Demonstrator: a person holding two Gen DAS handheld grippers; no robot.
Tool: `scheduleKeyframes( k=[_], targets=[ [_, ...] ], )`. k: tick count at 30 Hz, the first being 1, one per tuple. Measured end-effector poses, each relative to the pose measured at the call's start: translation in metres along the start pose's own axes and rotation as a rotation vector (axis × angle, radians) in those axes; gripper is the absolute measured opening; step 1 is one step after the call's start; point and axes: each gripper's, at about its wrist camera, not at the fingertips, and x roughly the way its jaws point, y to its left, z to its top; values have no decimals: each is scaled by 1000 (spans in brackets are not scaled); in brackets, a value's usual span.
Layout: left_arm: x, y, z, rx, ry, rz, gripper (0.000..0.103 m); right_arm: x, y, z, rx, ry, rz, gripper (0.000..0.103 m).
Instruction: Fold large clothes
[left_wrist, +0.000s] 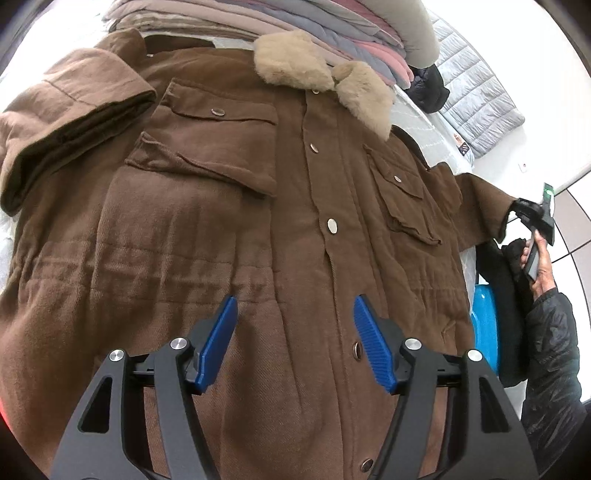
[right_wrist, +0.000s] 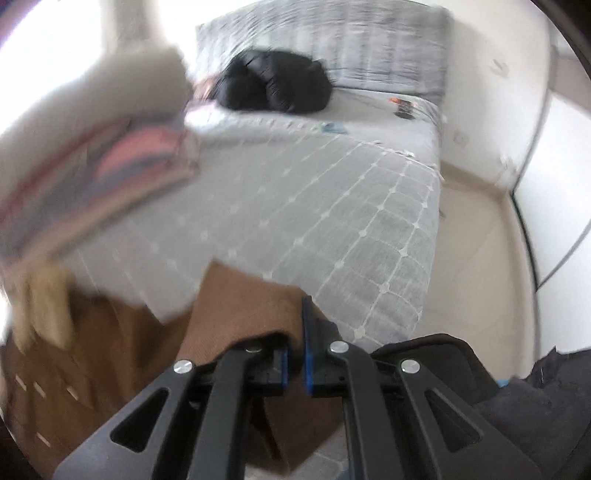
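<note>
A big brown coat (left_wrist: 229, 229) lies spread on the bed (right_wrist: 332, 206), front side up, with its row of metal buttons (left_wrist: 332, 225) closed down the middle. Its beige fur collar (left_wrist: 325, 74) is at the far end, touching a stack of folded clothes (left_wrist: 258, 22) in grey, pink and beige. The sleeve (left_wrist: 74, 125) on the left of the view is folded in over the shoulder of the coat, just beside a chest pocket (left_wrist: 207, 147). The left gripper (left_wrist: 295, 332) hangs over the lower part of the coat with its blue fingers (left_wrist: 221, 339) spread wide, holding nothing. The right gripper (right_wrist: 295, 354) has its blue fingers pressed together on the end of the other sleeve (right_wrist: 251, 306), which is stretched out past the side of the bed; in the left camera this gripper shows at the right edge, with the person's hand (left_wrist: 539, 266) on its handle. The right camera picture is blurred. A black jacket (right_wrist: 277, 81) lies far on the bed, near a light quilted one (left_wrist: 476, 92).
</note>
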Motion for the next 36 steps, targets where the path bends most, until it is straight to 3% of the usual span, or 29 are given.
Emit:
scheduleKeyframes(
  k=[6,9,15,22,28,36],
  targets=[
    [7,7,1,-25,23,-7,63,4,-48,57,304,-47,94,7],
    [11,11,2,-45,36,-14,63,8,-59,74,354,-67,56,7],
    [20,10,4,-47,51,-3,65,16,-76,60,406,-43,55,7],
    [19,7,4,-49,46,-13,67,3,-67,37,402,34,211,7],
    [5,13,1,-82,41,-69,67,-39,15,17,322,71,411,7],
    [-28,34,-4,-134,0,-133,67,-79,207,-28,167,138,719,8]
  ],
)
